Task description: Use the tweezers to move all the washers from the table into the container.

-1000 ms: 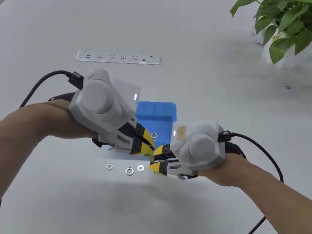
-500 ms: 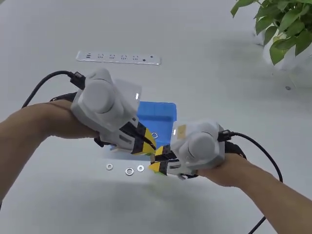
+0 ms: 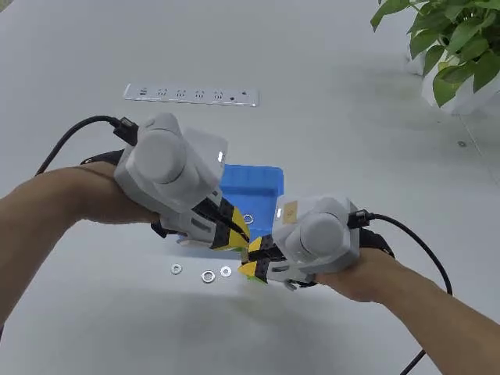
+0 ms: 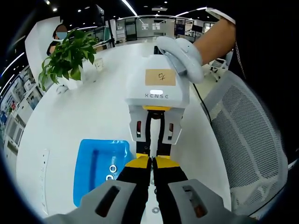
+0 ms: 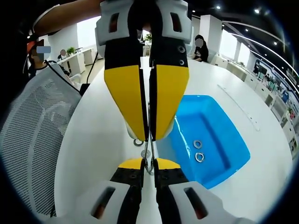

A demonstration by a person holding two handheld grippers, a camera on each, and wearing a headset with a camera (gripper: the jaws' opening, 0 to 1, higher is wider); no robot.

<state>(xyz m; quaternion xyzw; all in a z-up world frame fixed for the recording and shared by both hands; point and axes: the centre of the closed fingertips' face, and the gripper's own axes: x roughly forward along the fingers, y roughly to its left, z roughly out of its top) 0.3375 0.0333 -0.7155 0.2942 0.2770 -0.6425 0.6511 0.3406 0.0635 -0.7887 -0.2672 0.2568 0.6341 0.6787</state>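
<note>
head view, lower centre: three washers [image 3: 208, 276] on table [image 3: 117, 312], two in container [image 5: 219, 126]; left gripper [image 4: 151, 159], right gripper [image 5: 148, 163] clenched on tweezers [image 5: 147, 147]

The left gripper [image 3: 239, 234] and right gripper [image 3: 250, 264] are rounded pale-grey plastic housings with black jaws capped in yellow, and small screws show in the jaw mounts. A thin black cable [image 3: 86, 120] trails from the rear of each. The right gripper's front bears a tan handwritten sticker [image 4: 160, 77] above grey "XENSE" lettering.
</note>
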